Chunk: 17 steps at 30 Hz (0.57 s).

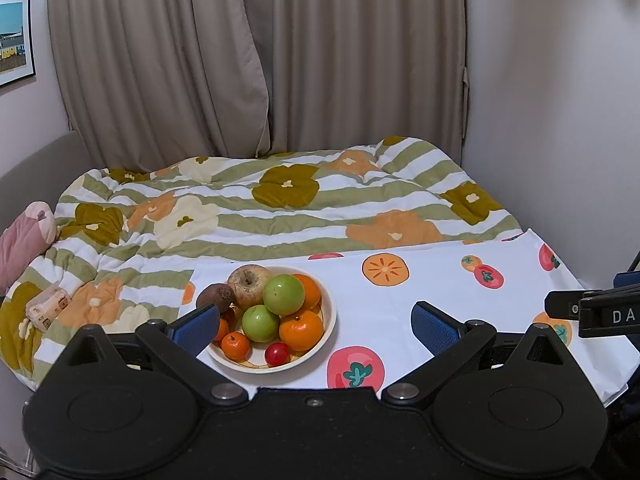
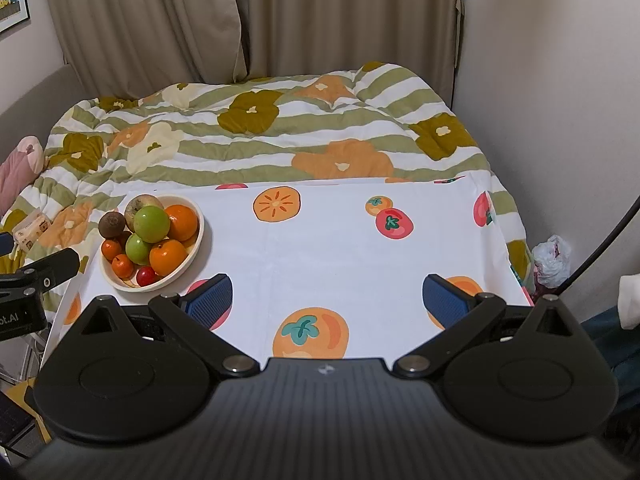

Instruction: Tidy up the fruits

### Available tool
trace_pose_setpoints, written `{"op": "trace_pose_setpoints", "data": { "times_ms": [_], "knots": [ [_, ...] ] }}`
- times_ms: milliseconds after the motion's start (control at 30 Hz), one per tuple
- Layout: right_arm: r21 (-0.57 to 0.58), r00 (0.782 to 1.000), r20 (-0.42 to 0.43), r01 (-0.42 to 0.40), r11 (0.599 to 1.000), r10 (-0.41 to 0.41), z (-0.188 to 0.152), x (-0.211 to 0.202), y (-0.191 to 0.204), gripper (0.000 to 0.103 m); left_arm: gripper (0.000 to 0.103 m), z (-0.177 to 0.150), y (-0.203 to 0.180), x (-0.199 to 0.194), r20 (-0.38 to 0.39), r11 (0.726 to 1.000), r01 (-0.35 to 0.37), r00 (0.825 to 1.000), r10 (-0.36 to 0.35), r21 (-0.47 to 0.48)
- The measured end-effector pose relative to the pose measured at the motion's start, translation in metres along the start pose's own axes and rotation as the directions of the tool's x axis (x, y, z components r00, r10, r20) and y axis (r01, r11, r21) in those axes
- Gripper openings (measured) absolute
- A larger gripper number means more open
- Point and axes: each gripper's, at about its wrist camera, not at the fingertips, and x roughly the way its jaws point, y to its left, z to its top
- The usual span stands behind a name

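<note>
A cream bowl (image 1: 330,312) (image 2: 199,229) heaped with fruit sits on a white fruit-print cloth (image 1: 400,300) (image 2: 340,248). It holds two green apples (image 1: 283,294) (image 2: 151,224), a russet apple (image 1: 249,283), oranges (image 1: 301,330) (image 2: 168,257), small tangerines (image 1: 236,346), a red cherry-like fruit (image 1: 277,353) (image 2: 146,276) and a brown kiwi (image 1: 215,298) (image 2: 112,224) at the left rim. My left gripper (image 1: 316,326) is open just in front of the bowl, its left finger overlapping the bowl's left side. My right gripper (image 2: 328,300) is open over bare cloth, right of the bowl.
The cloth covers a small table against a bed with a flowered striped quilt (image 1: 260,208) (image 2: 260,136). A tissue pack (image 1: 46,306) and a pink pillow (image 1: 24,236) lie at the left. Curtains hang behind. A plastic bag (image 2: 554,258) sits on the floor to the right.
</note>
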Motion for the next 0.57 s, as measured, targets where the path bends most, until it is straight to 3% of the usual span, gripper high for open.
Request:
{"op": "trace_pose_setpoints", "data": {
  "times_ms": [567],
  "knots": [
    [0.000, 1.000, 0.000, 0.000, 1.000, 0.000, -0.0013, 0.0002, 0.0004, 0.103, 0.103, -0.0030, 0.0014, -0.0034, 0.006, 1.000, -0.015, 1.000, 0.015, -0.012]
  ]
}}
